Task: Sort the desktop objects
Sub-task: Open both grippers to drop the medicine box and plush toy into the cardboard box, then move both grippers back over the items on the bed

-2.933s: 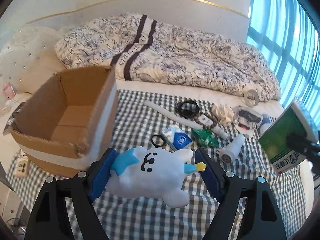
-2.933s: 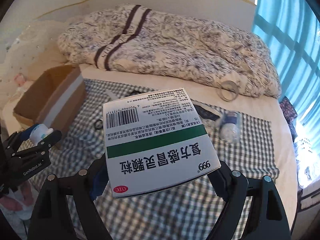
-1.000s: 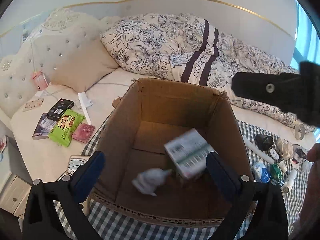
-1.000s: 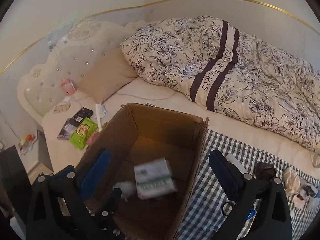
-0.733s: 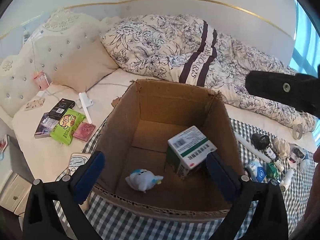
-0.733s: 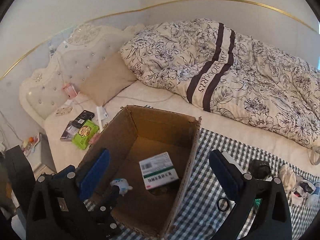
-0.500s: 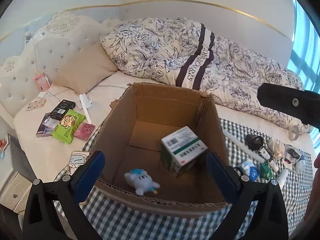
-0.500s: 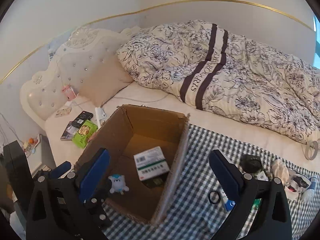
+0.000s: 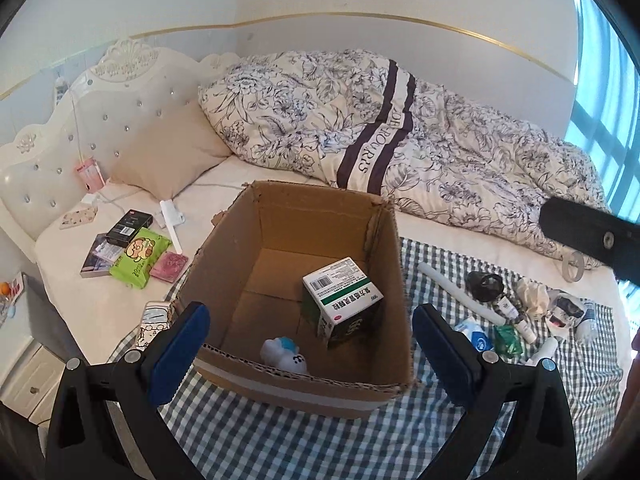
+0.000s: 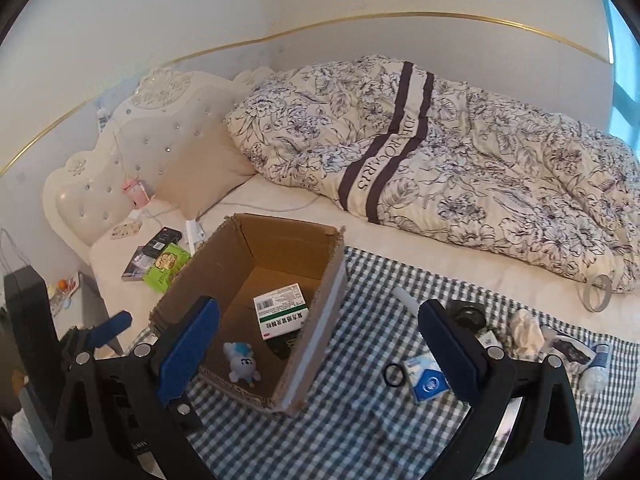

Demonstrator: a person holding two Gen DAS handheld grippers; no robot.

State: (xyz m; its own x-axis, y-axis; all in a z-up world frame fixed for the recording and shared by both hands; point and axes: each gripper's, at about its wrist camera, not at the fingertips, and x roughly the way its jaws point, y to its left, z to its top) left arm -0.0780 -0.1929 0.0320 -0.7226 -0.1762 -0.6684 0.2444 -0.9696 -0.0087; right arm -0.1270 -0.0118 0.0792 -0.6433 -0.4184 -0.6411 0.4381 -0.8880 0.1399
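Your left gripper point(image 9: 306, 334) is released, its blue pads spread wide with nothing between them, and it hovers above the near edge of the cardboard box point(image 9: 224, 248). Your right gripper point(image 10: 318, 340) is also released and empty, over the checked cloth point(image 10: 360, 420) beside the box. Inside the box you see the medicine carton point(image 9: 340, 300) standing tilted on the floor, and the small plush toy point(image 9: 285, 354) lies near it, against the near wall. To the right of the box, on the cloth, a blue-white packet point(image 10: 426, 378), a black ring point(image 10: 394, 375) and other small items lie scattered.
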